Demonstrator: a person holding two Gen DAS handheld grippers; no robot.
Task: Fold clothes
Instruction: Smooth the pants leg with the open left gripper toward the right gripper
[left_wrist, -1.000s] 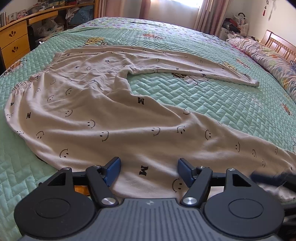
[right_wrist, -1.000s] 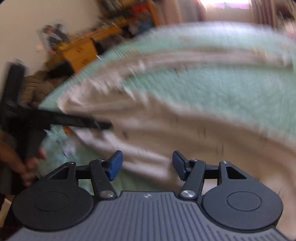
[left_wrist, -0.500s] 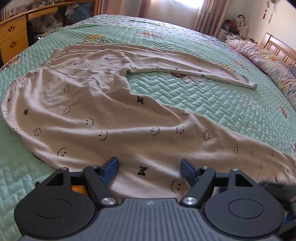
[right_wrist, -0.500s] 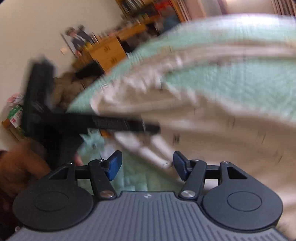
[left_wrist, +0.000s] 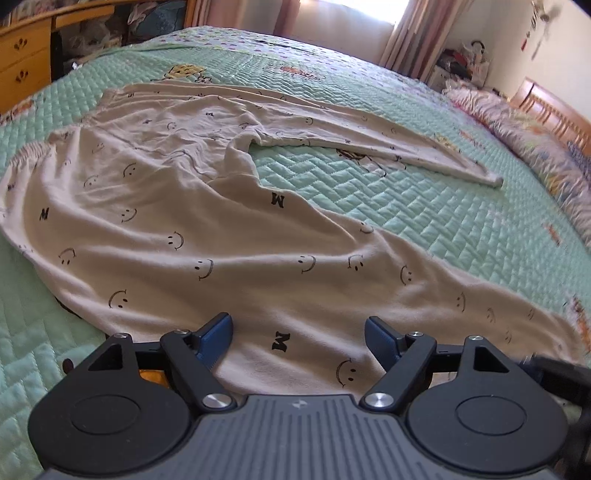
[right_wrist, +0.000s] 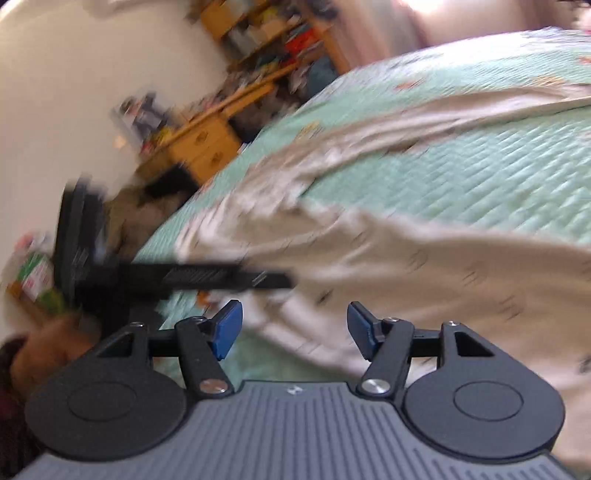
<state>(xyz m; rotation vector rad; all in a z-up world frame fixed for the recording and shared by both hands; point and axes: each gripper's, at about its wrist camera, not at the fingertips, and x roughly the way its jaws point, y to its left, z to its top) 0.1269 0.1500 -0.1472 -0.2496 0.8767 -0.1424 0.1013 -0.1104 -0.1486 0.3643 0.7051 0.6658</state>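
Beige trousers (left_wrist: 177, 206) printed with smiley faces lie spread on the green quilted bed (left_wrist: 424, 206). The waistband is at the left and both legs run right. The far leg ends in a cuff (left_wrist: 493, 180). My left gripper (left_wrist: 297, 325) hovers over the near leg; its jaws are opening, with cloth lying below the gap and the pads not pressing on it. In the blurred right wrist view my right gripper (right_wrist: 294, 312) stands open over the near edge of the trousers (right_wrist: 424, 266). The left gripper (right_wrist: 184, 277) shows there to the left, held by a hand (right_wrist: 48, 347).
A wooden desk with drawers (left_wrist: 22, 70) stands past the bed's left side, also in the right wrist view as the desk (right_wrist: 199, 147). Patterned pillows (left_wrist: 535, 147) and a wooden headboard (left_wrist: 554, 114) lie at the right. Curtains hang at the far window.
The left gripper's jaws have spread wider and its view has tipped slightly closer to the trousers. The right wrist view has swung, so the left gripper now reaches further toward its middle.
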